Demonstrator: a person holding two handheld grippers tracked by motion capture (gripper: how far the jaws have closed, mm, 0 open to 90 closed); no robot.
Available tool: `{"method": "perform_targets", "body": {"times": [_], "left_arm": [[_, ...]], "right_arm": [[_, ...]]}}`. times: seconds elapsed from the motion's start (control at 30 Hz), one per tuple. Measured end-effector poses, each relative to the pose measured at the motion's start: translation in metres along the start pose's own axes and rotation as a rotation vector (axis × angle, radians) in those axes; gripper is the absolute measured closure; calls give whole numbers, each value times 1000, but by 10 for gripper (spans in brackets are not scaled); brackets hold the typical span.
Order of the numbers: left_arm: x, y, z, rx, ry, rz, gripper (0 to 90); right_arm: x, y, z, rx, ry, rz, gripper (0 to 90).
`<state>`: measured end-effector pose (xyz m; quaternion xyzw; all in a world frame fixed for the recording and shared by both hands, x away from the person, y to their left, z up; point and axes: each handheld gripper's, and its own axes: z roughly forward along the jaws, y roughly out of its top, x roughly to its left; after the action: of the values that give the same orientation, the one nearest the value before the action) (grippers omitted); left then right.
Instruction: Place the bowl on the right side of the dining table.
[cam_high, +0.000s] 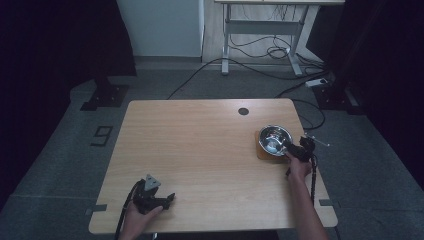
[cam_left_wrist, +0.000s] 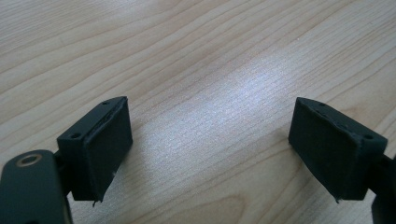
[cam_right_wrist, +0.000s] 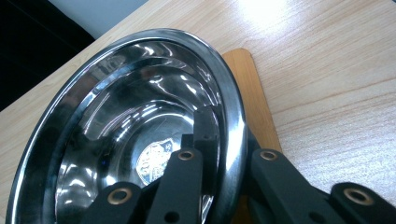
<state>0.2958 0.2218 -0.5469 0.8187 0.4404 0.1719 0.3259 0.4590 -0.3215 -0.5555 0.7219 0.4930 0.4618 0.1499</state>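
Observation:
A shiny steel bowl (cam_high: 275, 139) sits on a small wooden board (cam_high: 261, 153) near the right edge of the table (cam_high: 200, 145). My right gripper (cam_high: 296, 149) holds the bowl's near rim. In the right gripper view one jaw is inside the bowl (cam_right_wrist: 140, 130) and the other outside, against the board (cam_right_wrist: 247, 84); the gripper (cam_right_wrist: 229, 133) is shut on the rim. My left gripper (cam_high: 167, 199) rests low at the table's front left, held by a hand. Its jaws stand wide apart over bare wood, the gripper (cam_left_wrist: 210, 144) open with nothing between them.
A black round grommet (cam_high: 243, 111) is set in the tabletop near the far edge. Behind the table stand a white desk frame (cam_high: 260, 30), loose floor cables (cam_high: 270, 50), a power strip (cam_high: 317, 82) and black stand bases (cam_high: 105, 95).

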Motion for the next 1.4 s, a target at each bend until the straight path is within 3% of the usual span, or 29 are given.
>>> {"method": "perform_targets", "body": {"times": [0.1,0.13,0.27,0.4,0.53,0.73,0.9,1.1,1.27,1.4], "left_arm": [[0,0,0,0,0,-1,131],[0,0,0,0,0,-1,131],[0,0,0,0,0,-1,131],[0,0,0,0,0,-1,131],[0,0,0,0,-1,-1,131],[0,0,0,0,0,-1,131],[0,0,0,0,0,-1,131],[0,0,0,1,1,-1,133],[0,0,0,1,1,0,133],[-1,-1,-1,0,-2,1,135]], "right_arm": [[-1,0,0,-2,6,4,845],[0,0,0,-5,17,-6,791],[2,-1,0,-12,5,-31,771],[1,0,-2,-22,-16,-42,692],[1,2,-7,-44,-28,-55,549],[10,2,-17,-71,-55,-127,415],[14,-1,-27,-100,-44,-160,370],[16,-4,-43,-83,-39,-189,323],[20,-11,-60,-68,-40,-241,301],[22,-15,-72,-63,-26,-235,287]]}}
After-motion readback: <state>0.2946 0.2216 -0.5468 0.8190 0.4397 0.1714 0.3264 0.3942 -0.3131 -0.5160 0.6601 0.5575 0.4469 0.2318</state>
